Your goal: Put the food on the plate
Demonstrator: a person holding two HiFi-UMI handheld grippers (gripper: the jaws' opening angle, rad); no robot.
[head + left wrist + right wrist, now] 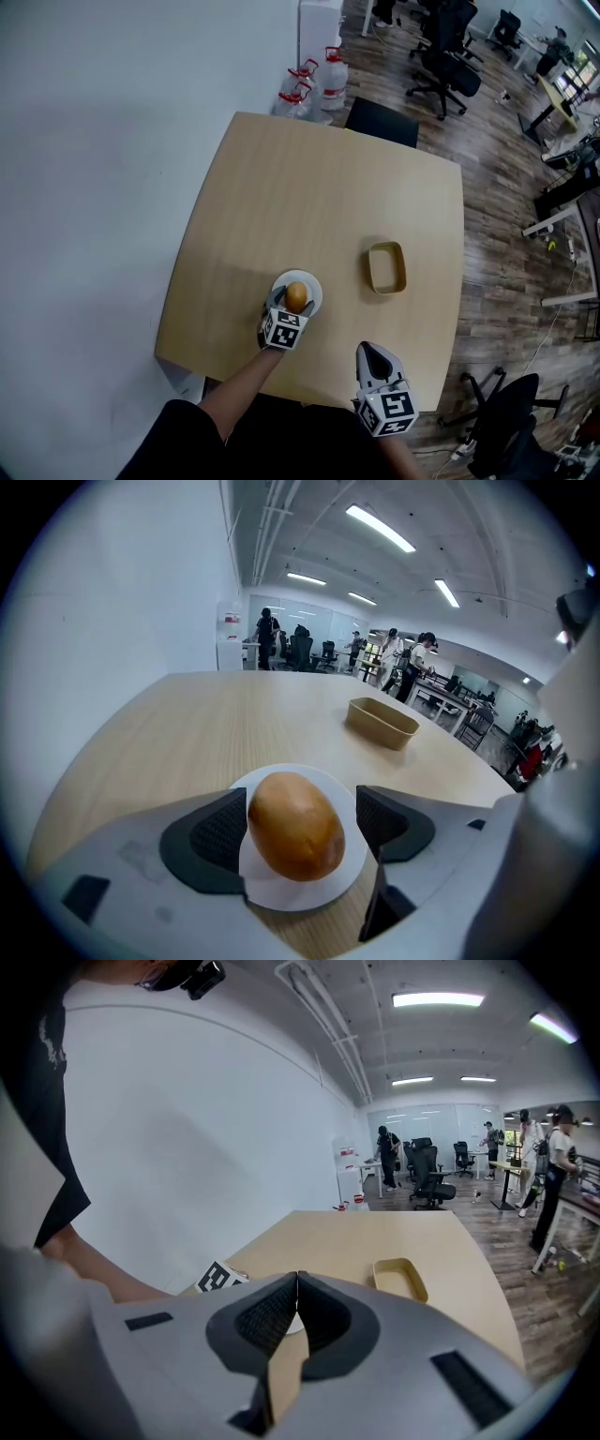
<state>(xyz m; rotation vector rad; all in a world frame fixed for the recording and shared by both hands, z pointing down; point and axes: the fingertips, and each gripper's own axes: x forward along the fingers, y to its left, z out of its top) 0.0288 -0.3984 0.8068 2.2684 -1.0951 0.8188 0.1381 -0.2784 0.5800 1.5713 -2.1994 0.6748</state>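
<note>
A golden-brown, egg-shaped bun (296, 296) lies on a small white plate (313, 285) near the front of the wooden table (309, 187). My left gripper (292, 303) is open and straddles the bun. In the left gripper view the bun (295, 825) rests on the plate (310, 776); the left pad (217, 832) lies against it, while the right pad (382, 819) stands off with a strip of plate between. My right gripper (375, 354) hovers over the table's front edge, right of the plate, shut with nothing held; its pads meet in the right gripper view (297, 1312).
A tan, empty oblong tray (386, 267) sits to the right of the plate, also visible as the tray (382, 722) beyond the bun. Water bottles (319, 80) and a black chair (382, 122) stand past the table's far edge. Office chairs and desks fill the back right.
</note>
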